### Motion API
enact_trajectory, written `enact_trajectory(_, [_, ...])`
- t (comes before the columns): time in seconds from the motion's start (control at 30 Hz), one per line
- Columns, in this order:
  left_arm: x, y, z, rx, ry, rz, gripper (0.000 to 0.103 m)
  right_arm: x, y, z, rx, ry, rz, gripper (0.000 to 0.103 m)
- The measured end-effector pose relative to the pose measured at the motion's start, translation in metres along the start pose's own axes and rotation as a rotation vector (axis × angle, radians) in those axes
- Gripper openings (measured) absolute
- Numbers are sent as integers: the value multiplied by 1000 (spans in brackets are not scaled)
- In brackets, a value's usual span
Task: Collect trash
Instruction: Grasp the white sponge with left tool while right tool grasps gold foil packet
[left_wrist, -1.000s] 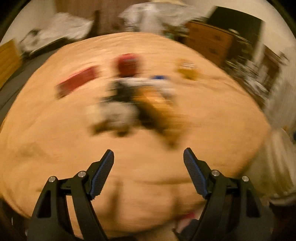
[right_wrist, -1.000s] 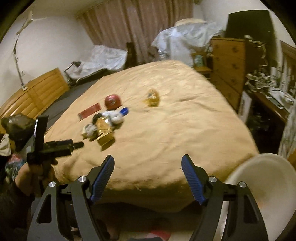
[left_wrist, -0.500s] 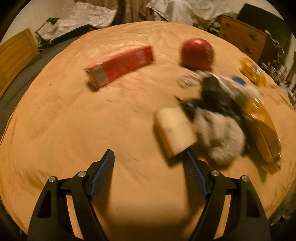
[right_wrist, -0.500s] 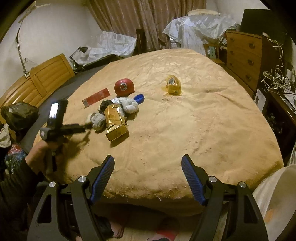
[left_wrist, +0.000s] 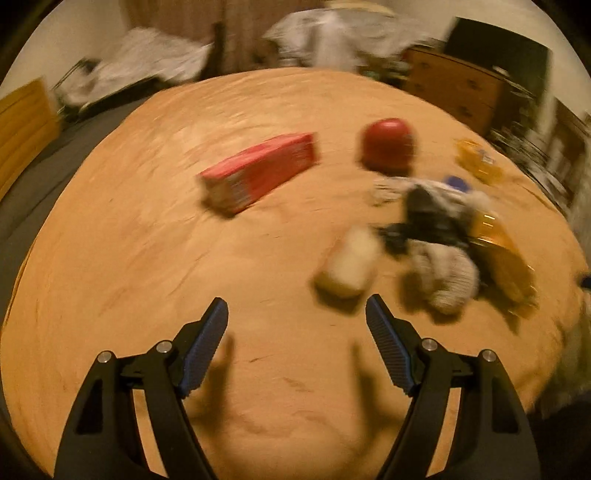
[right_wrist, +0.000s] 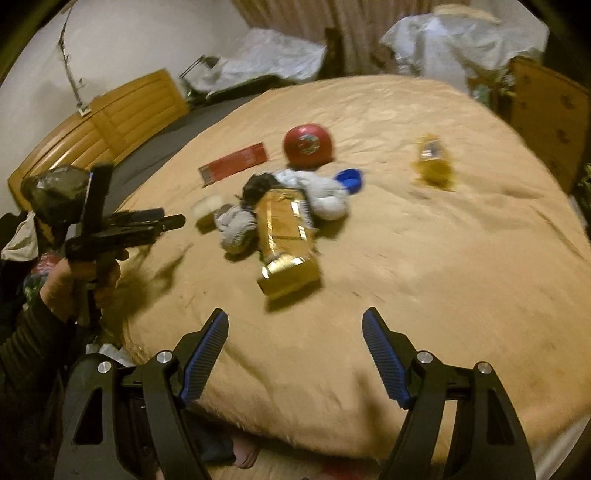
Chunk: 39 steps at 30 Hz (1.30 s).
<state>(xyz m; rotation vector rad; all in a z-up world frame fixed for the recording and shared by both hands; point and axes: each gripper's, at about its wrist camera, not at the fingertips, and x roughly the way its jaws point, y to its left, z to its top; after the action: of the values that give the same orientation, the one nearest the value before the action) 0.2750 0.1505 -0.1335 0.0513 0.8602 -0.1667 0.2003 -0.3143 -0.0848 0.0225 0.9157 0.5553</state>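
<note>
While both grippers, left (left_wrist: 295, 328) and right (right_wrist: 294, 334), hang with fingers spread and empty, the gold foil bag (right_wrist: 286, 240) looks light and crinkly; pinch its folded end.

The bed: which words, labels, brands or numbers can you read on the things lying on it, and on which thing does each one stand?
No text can be read; both views are blurred.
Red box: pale print at one end, illegible.
Red round tin: a round label on the lid, illegible.
Gold bag: no lettering to make out.
Yellow packet: a small label, illegible.
Blue lid: plain.
</note>
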Motion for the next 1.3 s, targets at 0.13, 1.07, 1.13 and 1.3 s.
enact_trajectory(0.13, [14,-12,11,68,15,-31,74,45,7,34,12,50,67,76])
enact_trajectory(1.07, [26,-30,-18,-24,84,10,37,38,3,-8,-18,116,-149,51])
enact_trajectory(1.13, [29,-31,-19,-24,89,22,38,46,4,-9,-20,126,-149,52])
enact_trajectory(1.3, [33,-32,-16,-31,81,37,46,63,10,2,-53,147,-170,56])
